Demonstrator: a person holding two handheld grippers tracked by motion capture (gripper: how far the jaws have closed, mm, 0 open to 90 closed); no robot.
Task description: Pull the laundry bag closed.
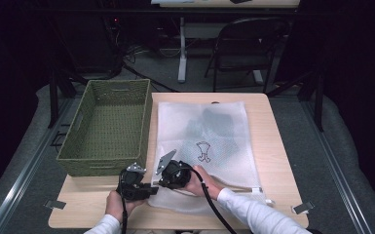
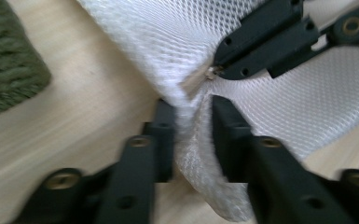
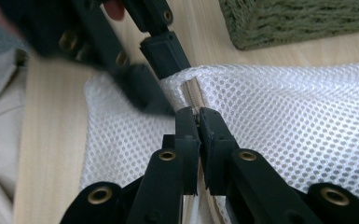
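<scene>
White mesh laundry bag (image 1: 204,141), flat and rectangular with dark items showing faintly through it, lies across the middle of the pale wooden table (image 1: 272,146), just right of the olive woven basket (image 1: 108,124) at the frame's left. Both grippers work its near corner at the lower centre of the high view. In the left gripper view, the left gripper (image 2: 191,135) has its jaws narrowed on a bunched fold of mesh at that corner, pinching it. In the right gripper view, the right gripper (image 3: 197,121) has its jaws nearly together around what looks like the small pull of the beige zipper (image 3: 193,91) that runs along the bag's edge.

The step in hand appears to be opening the zipper: one gripper anchors the fabric while the other takes the pull. Next, the right gripper probably needs to draw the pull steadily along the zipper line, away from the anchored corner, while the left keeps the mesh taut so the teeth part without snagging.
</scene>
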